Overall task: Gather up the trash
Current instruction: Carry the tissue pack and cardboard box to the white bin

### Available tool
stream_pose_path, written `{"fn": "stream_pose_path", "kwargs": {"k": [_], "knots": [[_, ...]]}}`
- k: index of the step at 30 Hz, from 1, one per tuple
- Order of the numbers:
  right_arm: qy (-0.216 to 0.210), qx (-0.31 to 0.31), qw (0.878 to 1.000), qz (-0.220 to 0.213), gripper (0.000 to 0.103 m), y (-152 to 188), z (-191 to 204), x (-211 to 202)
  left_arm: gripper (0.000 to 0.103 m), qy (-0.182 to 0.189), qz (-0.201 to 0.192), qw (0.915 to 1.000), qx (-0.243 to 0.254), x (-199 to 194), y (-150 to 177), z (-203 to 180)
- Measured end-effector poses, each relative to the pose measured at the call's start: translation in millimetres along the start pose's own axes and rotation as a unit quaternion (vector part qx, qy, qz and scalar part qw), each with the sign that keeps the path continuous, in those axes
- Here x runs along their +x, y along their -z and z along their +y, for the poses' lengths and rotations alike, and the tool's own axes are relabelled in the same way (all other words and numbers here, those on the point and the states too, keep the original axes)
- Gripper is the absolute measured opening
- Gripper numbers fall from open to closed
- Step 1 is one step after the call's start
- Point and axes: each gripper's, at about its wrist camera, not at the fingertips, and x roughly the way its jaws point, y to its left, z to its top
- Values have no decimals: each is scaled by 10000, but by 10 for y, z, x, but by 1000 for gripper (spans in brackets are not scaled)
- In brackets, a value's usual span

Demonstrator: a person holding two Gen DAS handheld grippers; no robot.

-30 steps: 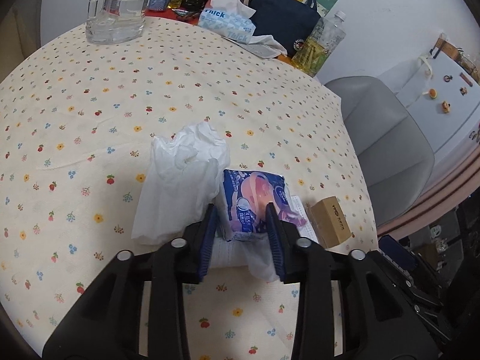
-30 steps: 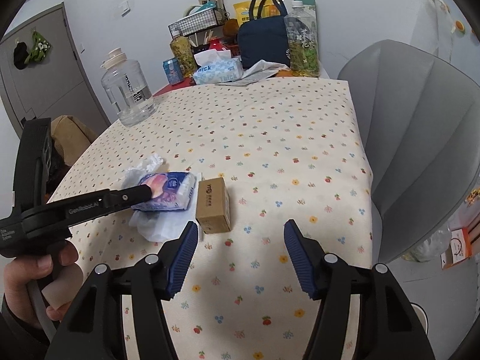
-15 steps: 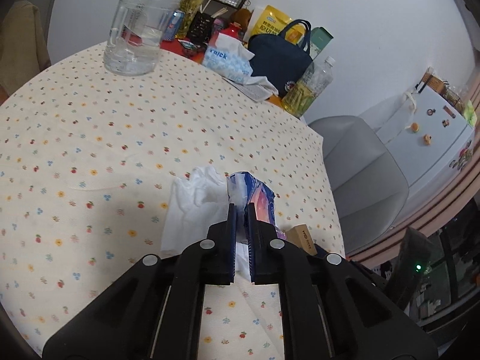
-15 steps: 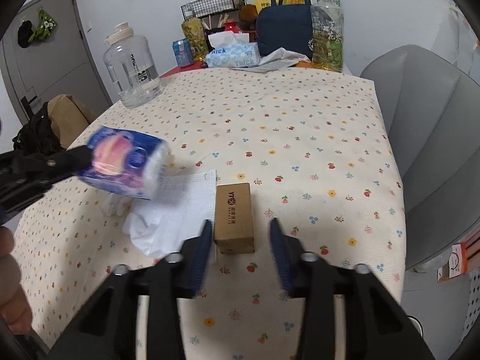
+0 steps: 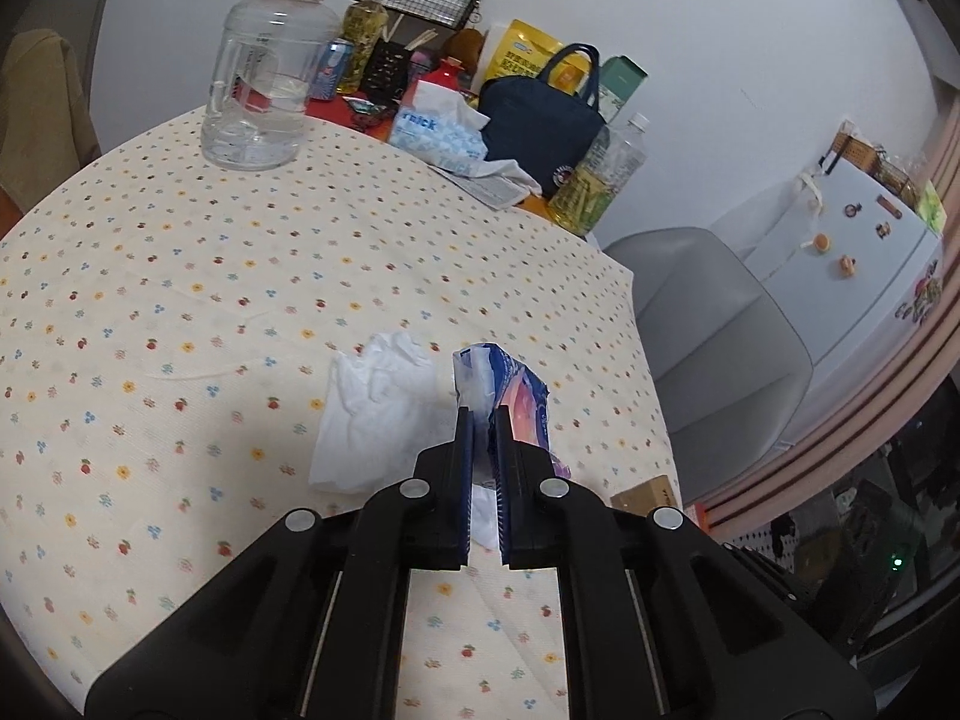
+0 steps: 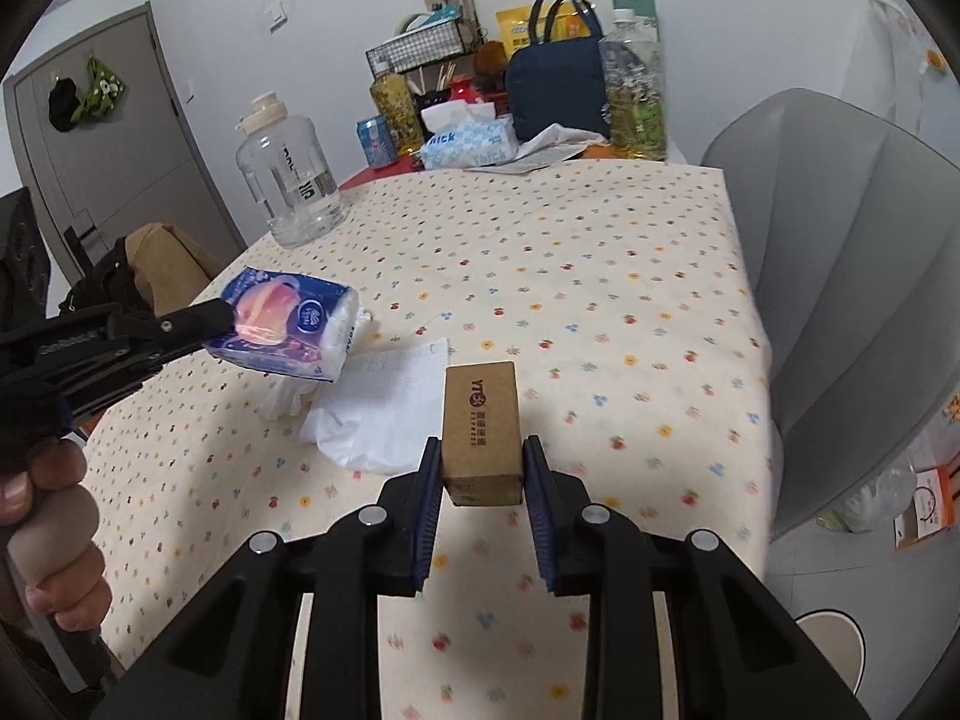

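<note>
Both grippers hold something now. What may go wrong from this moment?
1. The left gripper pinches the blue tissue pack only at one end, so the soft pack may sag or slip out.
2. The right gripper, whose jaws have just been closing, grips the small cardboard box near its lower end; the box may tip when lifted.
3. The crumpled white tissues lie on the table and may be forgotten.

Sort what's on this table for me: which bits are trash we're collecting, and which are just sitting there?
Trash for the job:
- blue tissue packet, pinched in the left gripper
- small cardboard box, between the right gripper pads
- crumpled white tissues on the tablecloth

Likely just lying about:
- water jug
- tissue box
- navy bag
- green bottle
</note>
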Motion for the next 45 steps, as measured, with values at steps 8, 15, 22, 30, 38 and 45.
{"fn": "stream_pose_path", "kwargs": {"k": [8,15,22,30,38,45], "knots": [[252,500,9980,-305,27,170,-426,-511,7,356,229,9979,488,106,202,-517],[512,950,9932,-436,27,373,-847,-833,7,560,462,9937,858,213,394,-935],[852,1342,9853,-630,27,553,-1243,-1130,7,771,606,9872,1260,298,567,-1409],[1086,1803,9750,-713,27,810,-1730,-1379,7,988,896,9776,1629,484,815,-1921],[1268,2189,9648,-726,27,1087,-2154,-1478,7,1075,1146,9666,2027,667,1057,-2375],[1427,2548,9544,-624,27,1369,-2521,-1484,7,1067,1352,9598,2216,833,1289,-2633]]}}
